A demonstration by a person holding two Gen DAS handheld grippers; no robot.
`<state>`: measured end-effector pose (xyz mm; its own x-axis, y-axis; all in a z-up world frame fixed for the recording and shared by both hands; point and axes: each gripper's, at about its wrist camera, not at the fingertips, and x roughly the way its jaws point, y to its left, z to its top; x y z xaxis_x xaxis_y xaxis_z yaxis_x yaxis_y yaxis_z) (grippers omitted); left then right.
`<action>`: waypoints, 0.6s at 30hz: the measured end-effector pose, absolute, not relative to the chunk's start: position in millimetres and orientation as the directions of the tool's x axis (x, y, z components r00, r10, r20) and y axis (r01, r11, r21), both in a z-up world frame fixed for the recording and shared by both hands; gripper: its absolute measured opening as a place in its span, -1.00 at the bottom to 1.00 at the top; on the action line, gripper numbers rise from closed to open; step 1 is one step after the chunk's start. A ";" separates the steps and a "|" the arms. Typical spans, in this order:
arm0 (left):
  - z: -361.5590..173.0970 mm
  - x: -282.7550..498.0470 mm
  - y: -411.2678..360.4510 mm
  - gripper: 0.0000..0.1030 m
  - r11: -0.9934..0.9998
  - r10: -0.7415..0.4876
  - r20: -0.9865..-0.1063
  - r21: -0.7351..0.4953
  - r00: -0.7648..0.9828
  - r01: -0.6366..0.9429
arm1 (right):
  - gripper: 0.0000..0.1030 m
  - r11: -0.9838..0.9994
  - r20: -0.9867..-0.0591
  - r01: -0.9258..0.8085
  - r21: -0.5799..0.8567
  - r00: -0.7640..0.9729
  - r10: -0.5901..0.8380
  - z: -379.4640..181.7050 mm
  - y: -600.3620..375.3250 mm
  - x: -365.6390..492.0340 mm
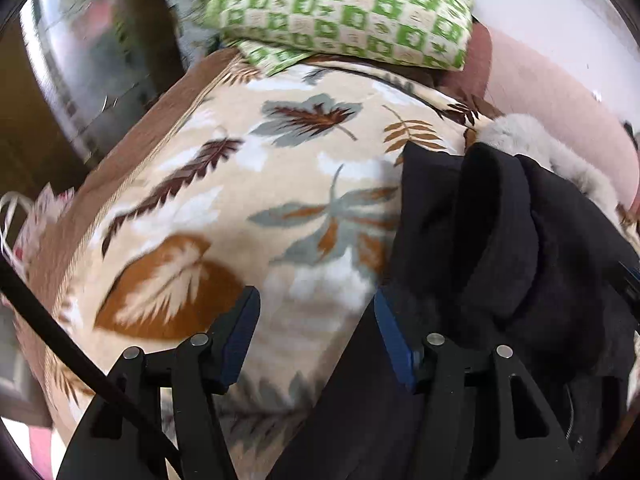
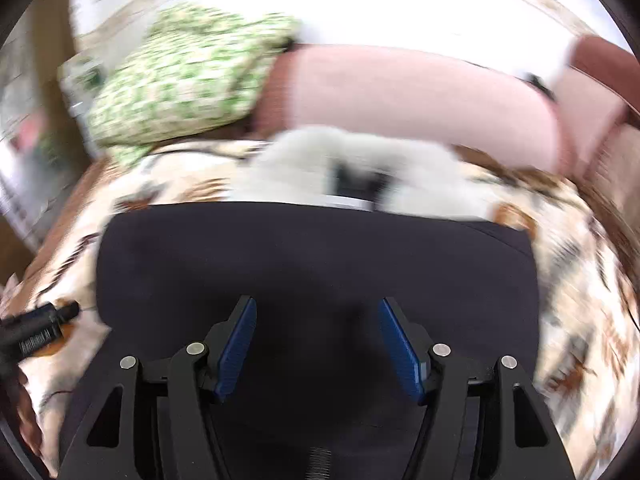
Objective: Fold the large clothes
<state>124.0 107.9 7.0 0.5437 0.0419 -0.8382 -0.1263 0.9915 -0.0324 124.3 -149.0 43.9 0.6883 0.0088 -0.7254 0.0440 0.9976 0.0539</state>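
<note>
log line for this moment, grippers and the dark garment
left gripper: open, empty | right gripper: open, empty | dark garment: on leaf blanket

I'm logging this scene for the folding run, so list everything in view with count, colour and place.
dark garment: one, black with pale fur trim, lying on the blanket
blanket: one, cream with brown and grey leaves, covering the bed
pillow: one, green and cream check, at the far end
cushion: one, pink, behind the garment
left gripper: open, over the garment's edge
right gripper: open, over the garment
</note>
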 end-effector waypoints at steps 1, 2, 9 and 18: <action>4.2 120.7 111.3 0.14 0.990 0.037 -0.837 -0.042 0.546 -0.132 | 0.32 0.999 -0.728 0.018 0.037 0.685 0.015 42.6 -133.7 134.0; 1.2 119.2 113.5 0.14 0.990 0.037 -0.836 -0.044 0.548 -0.135 | 0.30 1.000 -0.733 0.000 0.027 0.680 0.020 40.6 -120.6 144.9; -9.2 126.0 121.9 0.14 0.991 0.012 -0.841 -0.064 0.541 -0.120 | 0.31 0.995 -0.804 0.010 -0.100 0.588 -0.087 0.6 -63.9 220.8; -2.4 122.6 125.7 0.14 0.990 0.052 -0.819 -0.033 0.572 -0.138 | 0.31 0.985 -0.795 -0.013 -0.175 0.591 -0.133 -3.2 -59.2 228.4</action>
